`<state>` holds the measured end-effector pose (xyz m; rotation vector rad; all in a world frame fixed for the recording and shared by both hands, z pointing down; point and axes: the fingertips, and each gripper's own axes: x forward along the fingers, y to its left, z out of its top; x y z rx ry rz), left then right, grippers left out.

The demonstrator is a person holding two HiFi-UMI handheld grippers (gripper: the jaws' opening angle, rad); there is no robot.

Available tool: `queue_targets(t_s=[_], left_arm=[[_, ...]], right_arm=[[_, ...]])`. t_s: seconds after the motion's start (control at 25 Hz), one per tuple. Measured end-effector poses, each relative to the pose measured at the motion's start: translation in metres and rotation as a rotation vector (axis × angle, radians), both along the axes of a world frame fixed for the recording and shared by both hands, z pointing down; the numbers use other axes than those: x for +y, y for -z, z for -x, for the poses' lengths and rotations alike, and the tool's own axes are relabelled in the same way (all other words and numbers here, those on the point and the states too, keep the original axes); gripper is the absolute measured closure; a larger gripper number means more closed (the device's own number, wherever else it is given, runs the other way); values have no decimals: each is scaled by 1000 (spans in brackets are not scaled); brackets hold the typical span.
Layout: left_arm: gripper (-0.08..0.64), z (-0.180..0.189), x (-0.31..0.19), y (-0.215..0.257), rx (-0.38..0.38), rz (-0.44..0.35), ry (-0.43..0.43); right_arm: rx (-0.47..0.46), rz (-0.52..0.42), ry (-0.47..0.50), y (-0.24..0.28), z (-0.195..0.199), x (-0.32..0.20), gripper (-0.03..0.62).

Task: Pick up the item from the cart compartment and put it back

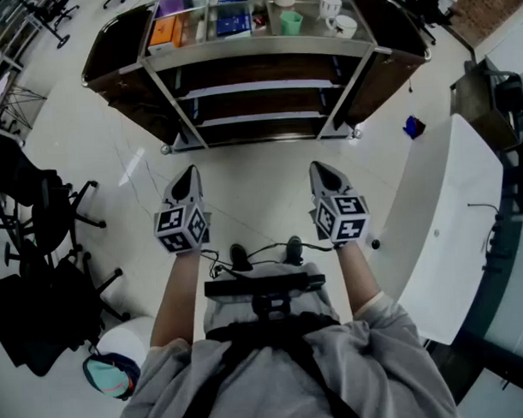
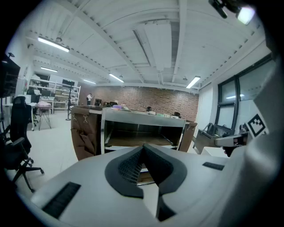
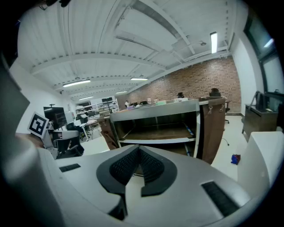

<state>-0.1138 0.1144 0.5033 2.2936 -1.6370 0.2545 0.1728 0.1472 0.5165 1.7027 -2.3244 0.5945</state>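
A steel cart [image 1: 264, 49] with brown side panels stands on the floor ahead of me. Its top tray holds an orange box [image 1: 163, 31], a blue box [image 1: 234, 23], a green cup [image 1: 291, 22] and white mugs [image 1: 330, 6]. The lower shelves look bare. My left gripper [image 1: 185, 174] and right gripper [image 1: 322, 169] are held side by side short of the cart, both pointing at it, both shut with nothing between the jaws. The left gripper view shows the cart [image 2: 142, 119] beyond the closed left gripper [image 2: 143, 146]. The right gripper view shows the cart [image 3: 155, 111] past the closed right gripper [image 3: 139, 148].
A white table [image 1: 442, 232] runs along the right. Black office chairs [image 1: 39, 212] crowd the left side. A small blue object [image 1: 414, 126] lies on the floor right of the cart. A teal bag [image 1: 109, 376] sits at my lower left.
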Motion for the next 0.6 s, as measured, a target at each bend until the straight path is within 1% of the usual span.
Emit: queue_targets(t_s=[0.16,0.28,0.44,0.6], left_arm=[[557,13,5,4,0,-1,-2],[557,27,0,7,5,-6,-1],[557,47,-8,11,12,-20,-11],[557,64,-17,15,11,-26,-45]], right_arm=[[11,6,71,6,38,-1,583],[7,-3,104,10,64,-10,583],[8,-21,123,15,95,-23,583],[13,-27,126,20,121,-30,583]])
